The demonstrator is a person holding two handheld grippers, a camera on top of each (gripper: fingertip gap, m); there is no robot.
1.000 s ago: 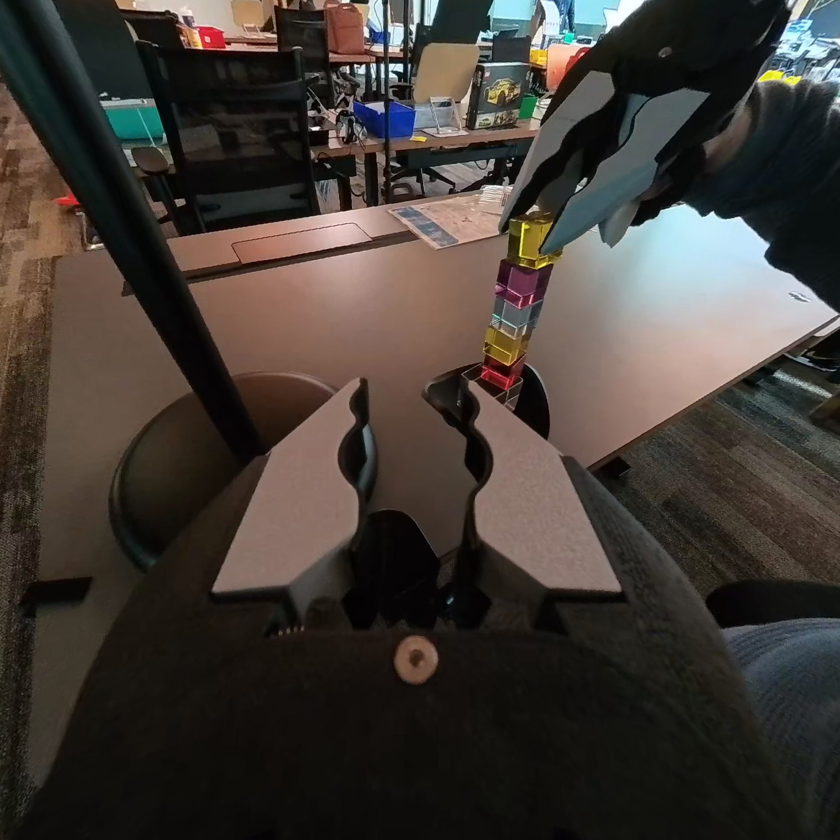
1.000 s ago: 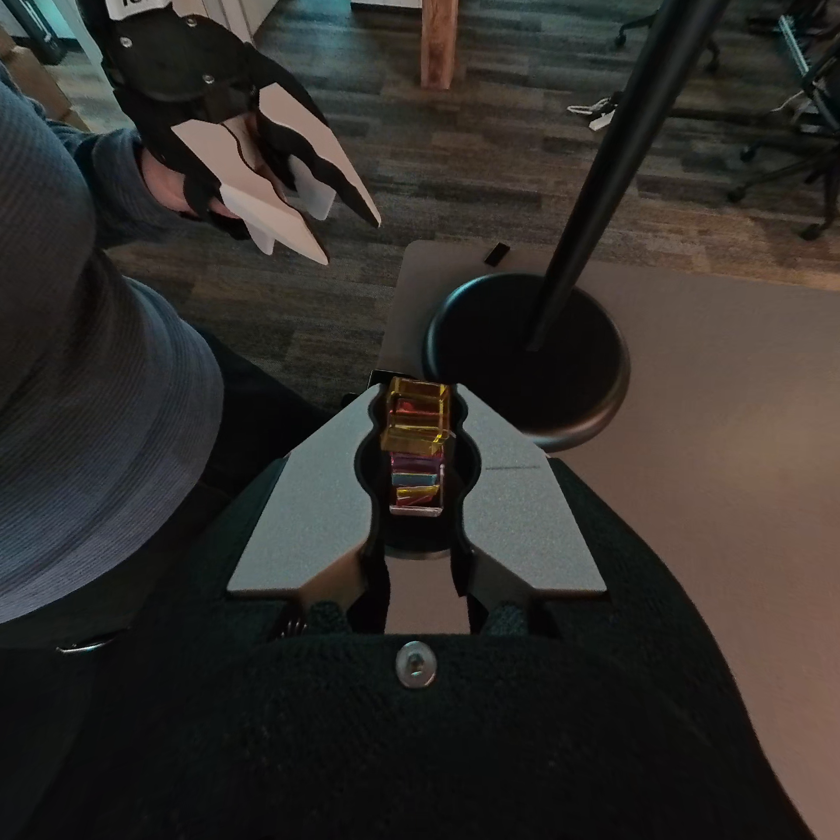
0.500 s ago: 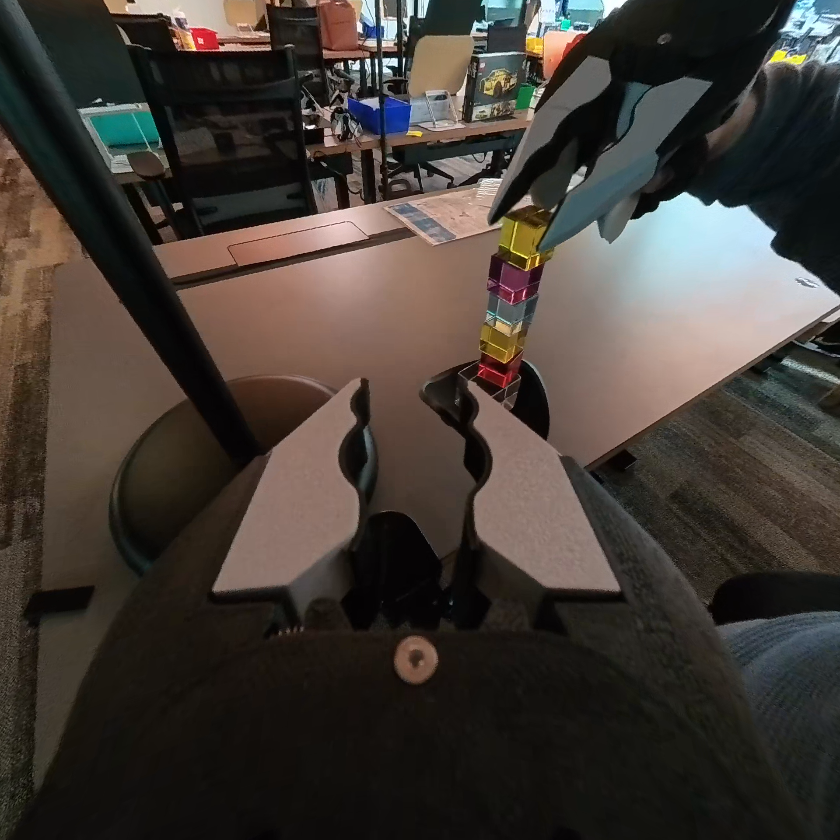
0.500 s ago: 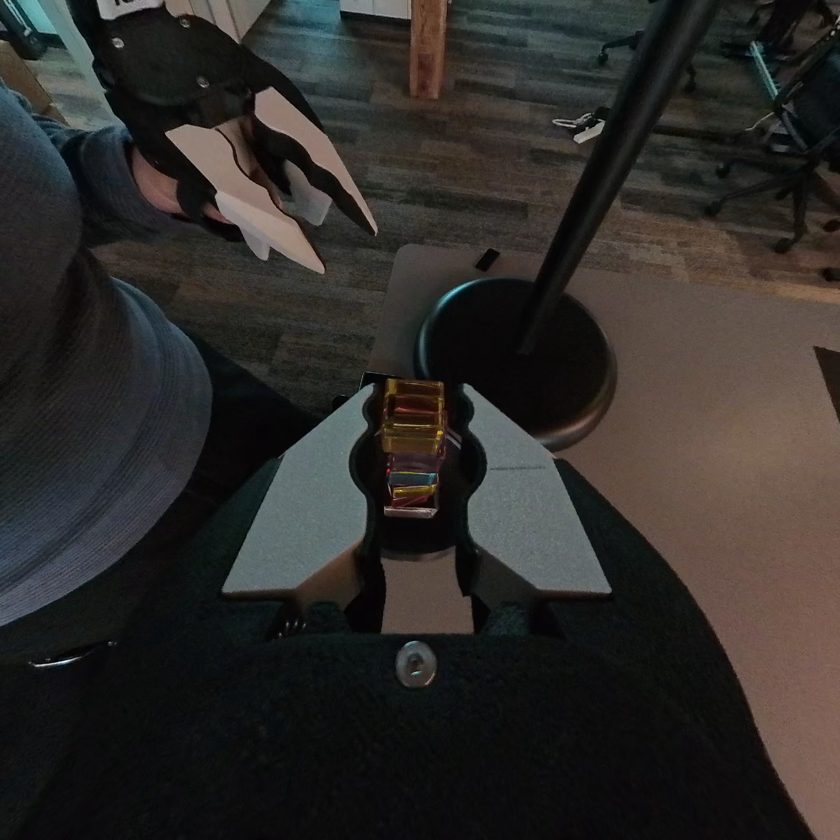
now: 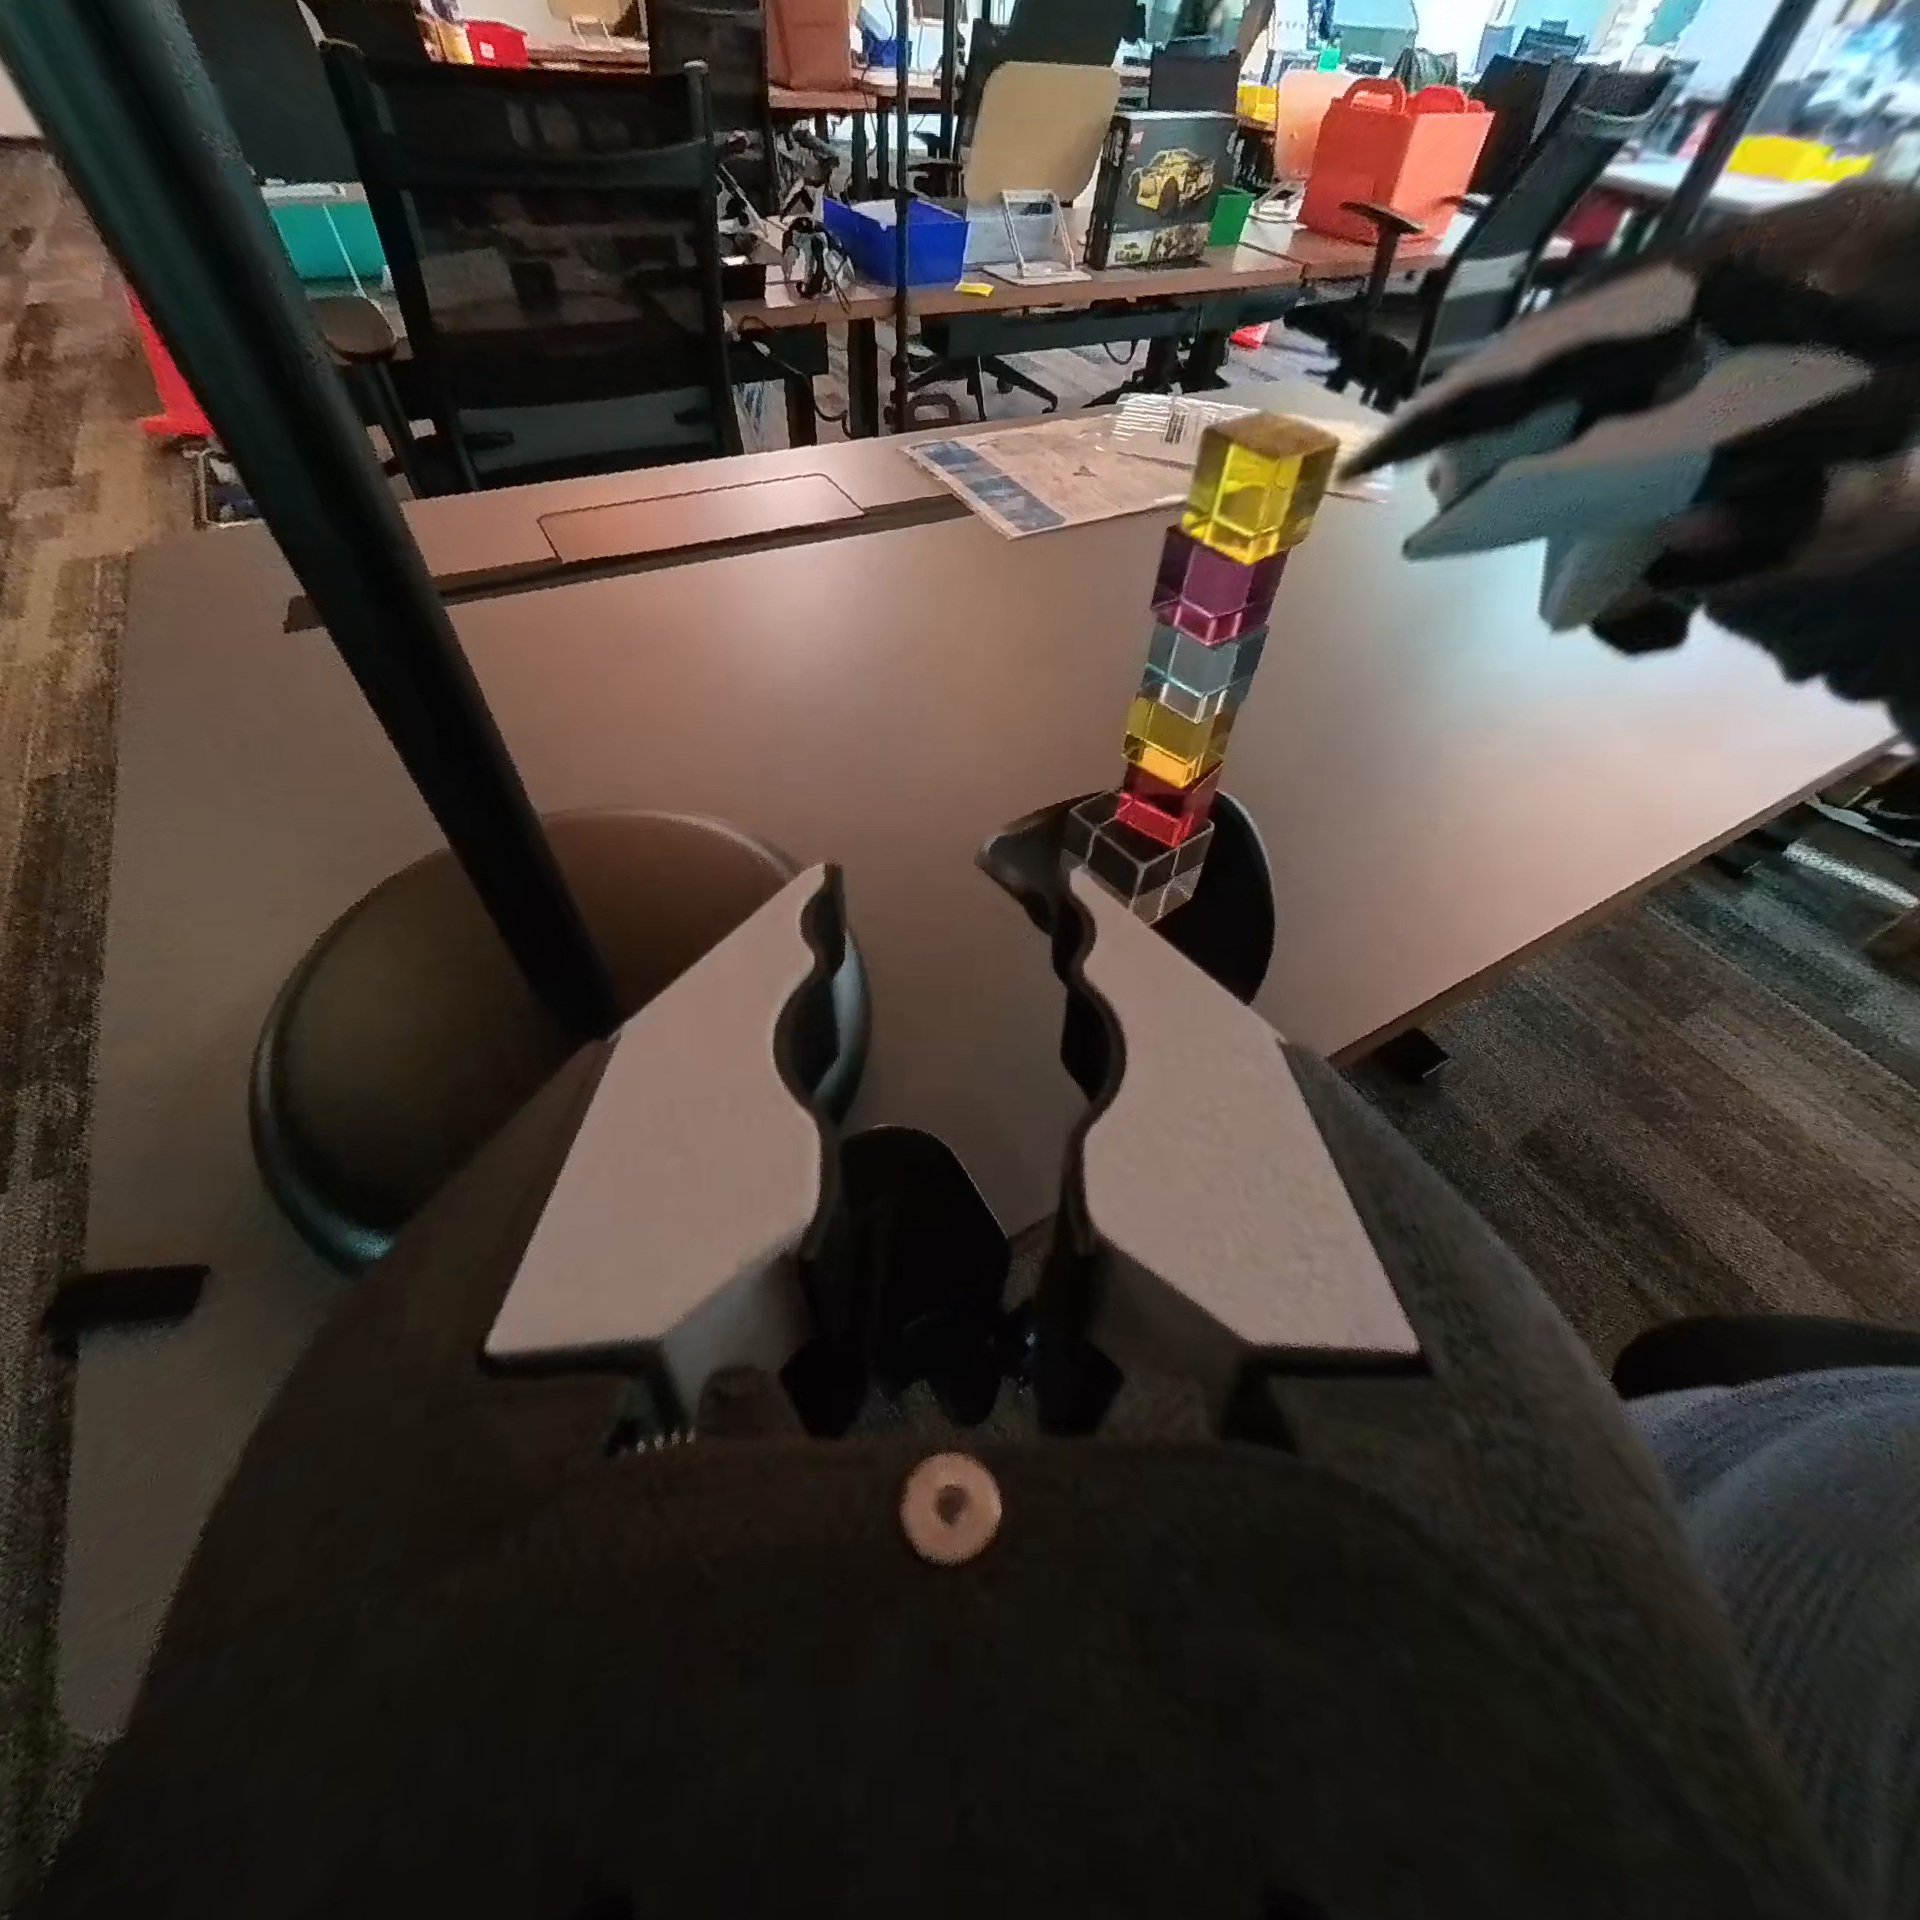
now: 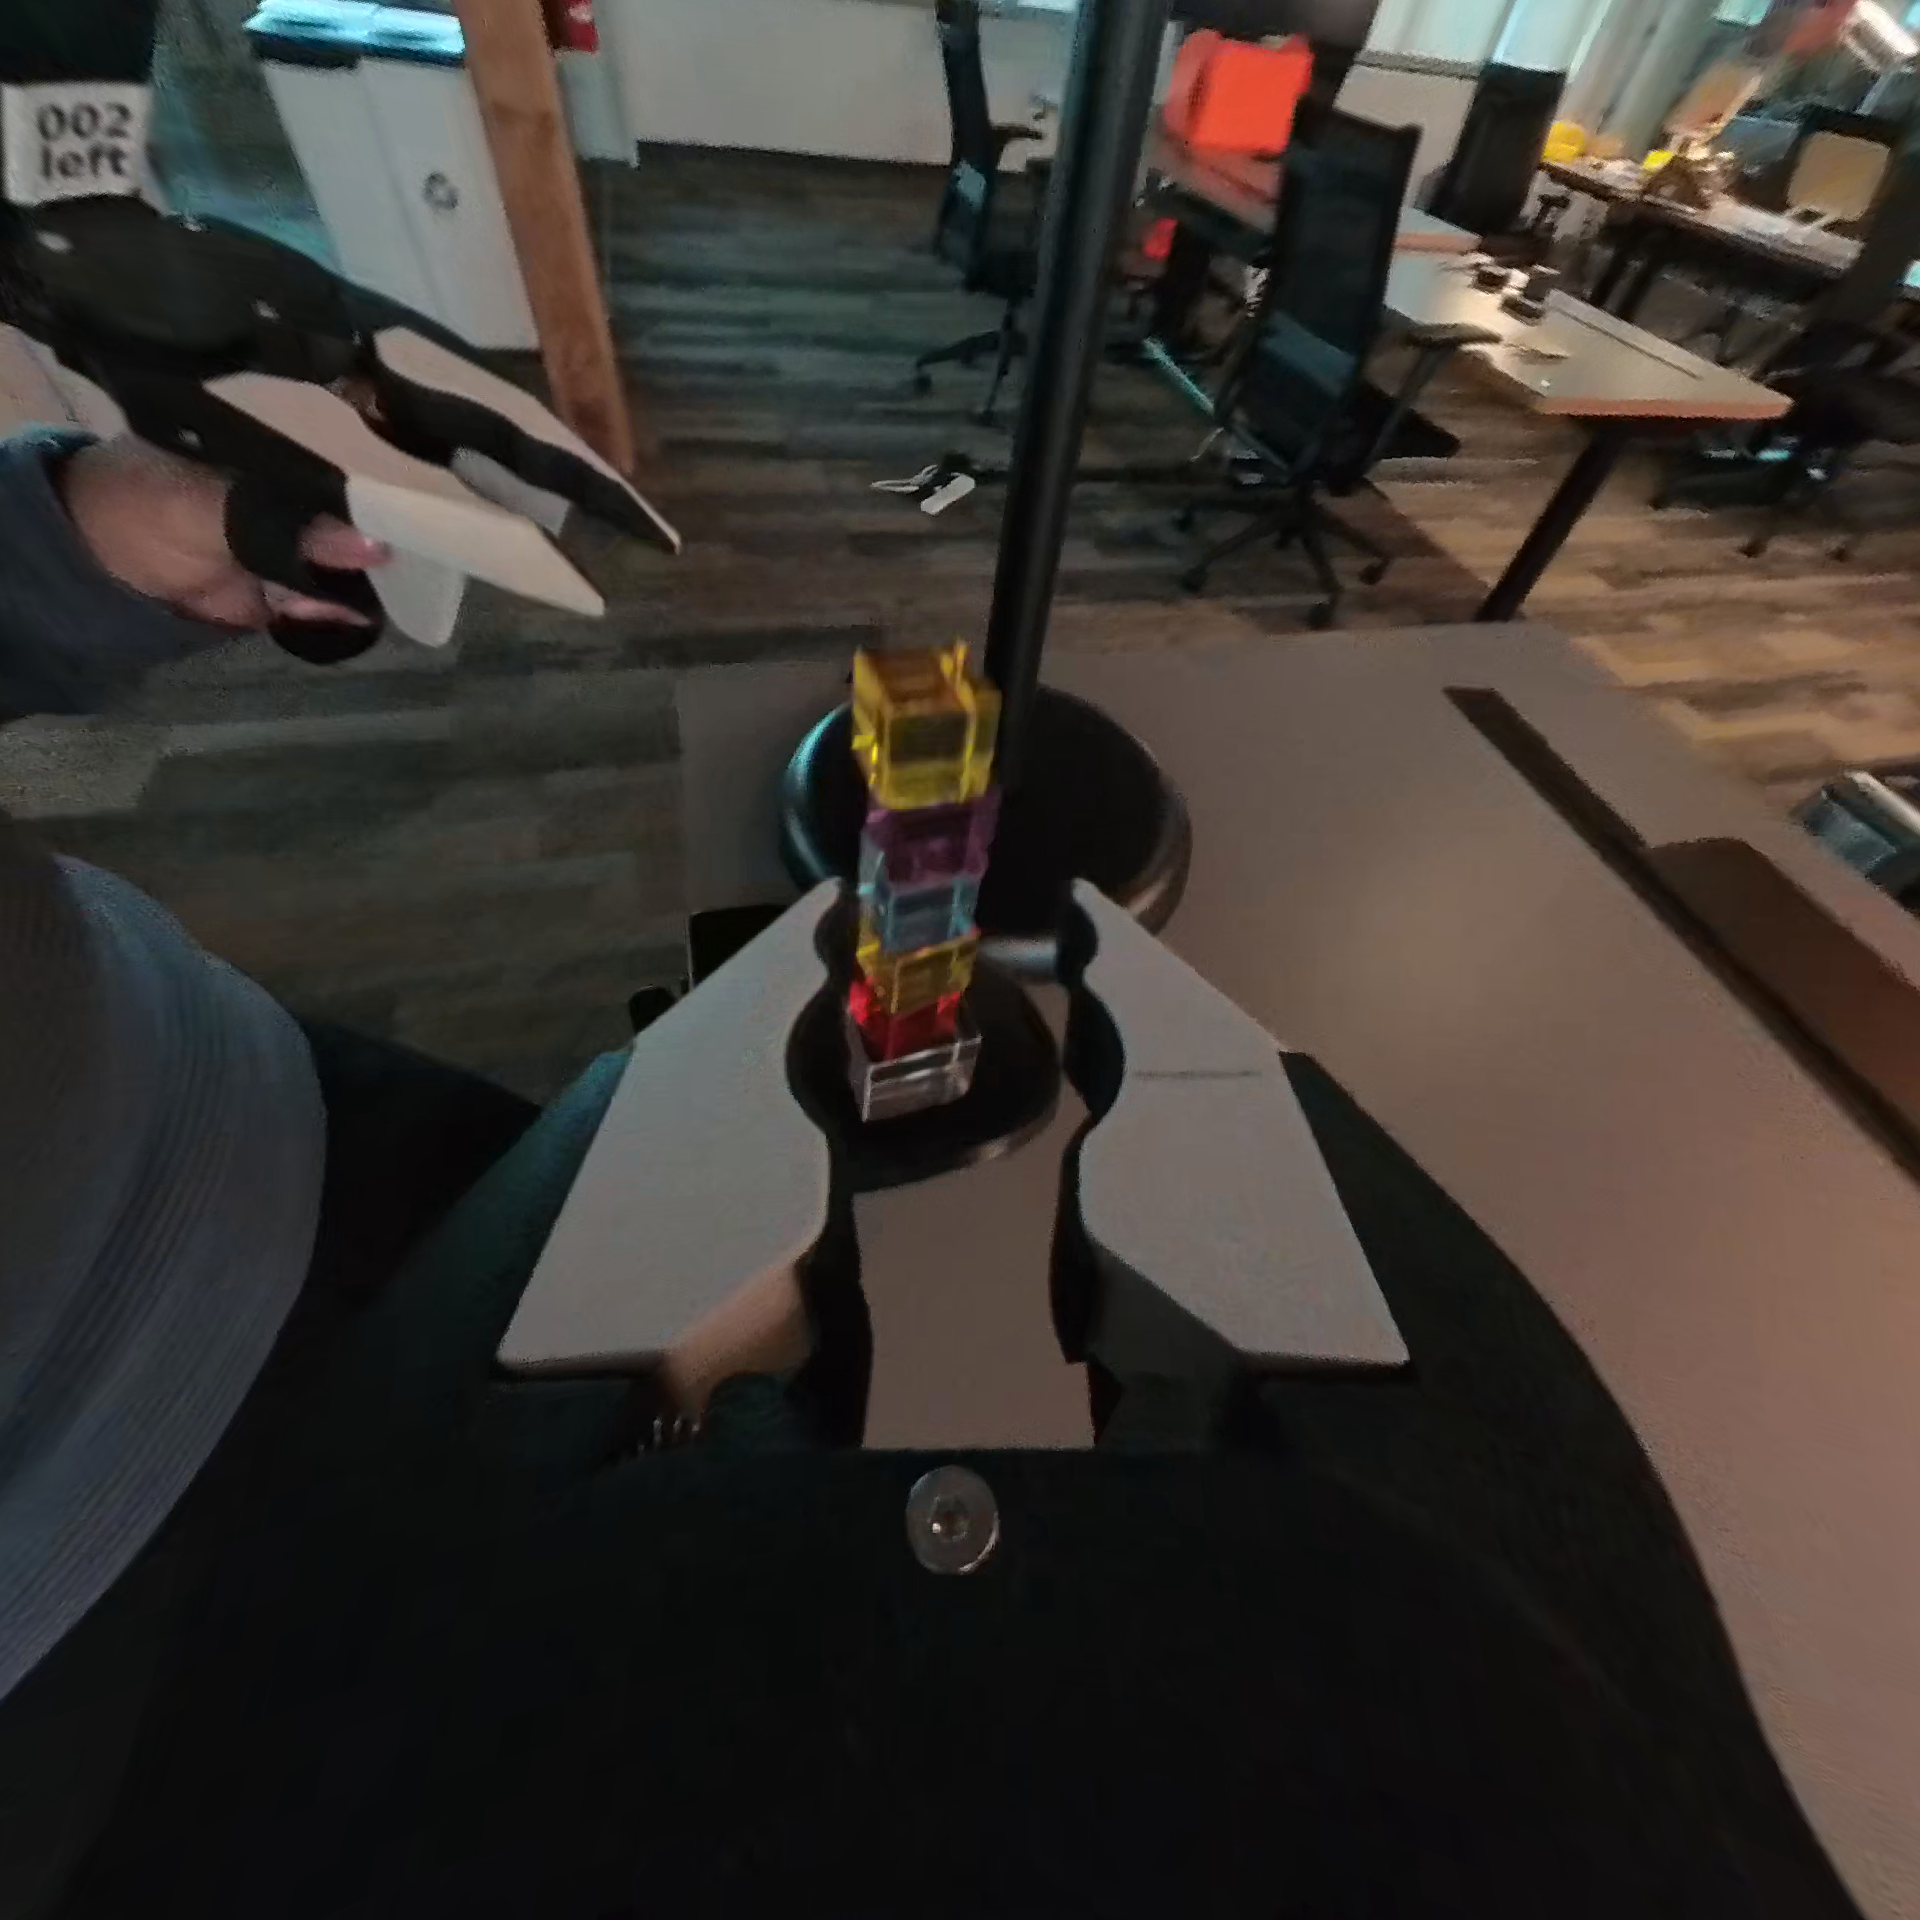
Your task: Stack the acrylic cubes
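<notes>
A tower of several translucent cubes stands on a black disc near the table's edge, with a clear cube at the bottom and a yellow cube on top. My right gripper is open and empty, level with the top cube and just to its right, apart from it. In the right wrist view the tower shows ahead between my right gripper's spread fingers, untouched. My left gripper is open and empty, held low in front of the tower. It also shows in the right wrist view, off the table's edge.
A black pole rises from a round base on the brown table, left of the tower. A printed sheet lies at the far edge. Office chairs and desks stand behind.
My right gripper opened, let go of the top yellow cube and drew back from the tower. The cube stays on top. My left gripper has barely moved.
</notes>
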